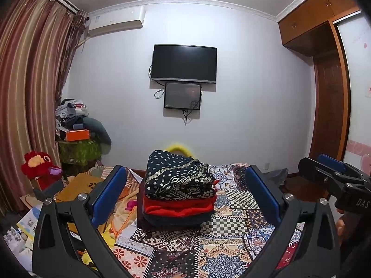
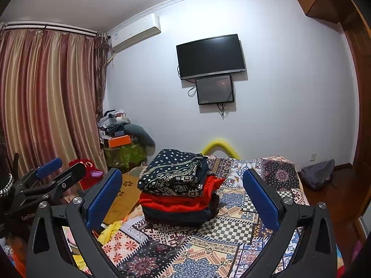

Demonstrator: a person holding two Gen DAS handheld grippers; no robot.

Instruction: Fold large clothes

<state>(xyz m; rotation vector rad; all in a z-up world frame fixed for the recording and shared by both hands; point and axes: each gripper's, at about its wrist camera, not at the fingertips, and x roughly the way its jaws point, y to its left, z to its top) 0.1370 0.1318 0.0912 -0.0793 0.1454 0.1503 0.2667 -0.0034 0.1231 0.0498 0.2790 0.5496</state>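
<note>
Navy patterned folded cloth (image 1: 177, 176) tops a leaning clothes stack (image 1: 177, 206) on the patchwork bed (image 1: 231, 238); both claws, left claw (image 1: 185, 199) and right claw (image 2: 183, 202), gape empty, and a careless nudge could topple it.

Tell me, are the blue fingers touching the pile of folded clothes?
Apart. In the left wrist view the left gripper stands open with patterned bedspread showing between each finger and the pile of folded clothes.
</note>
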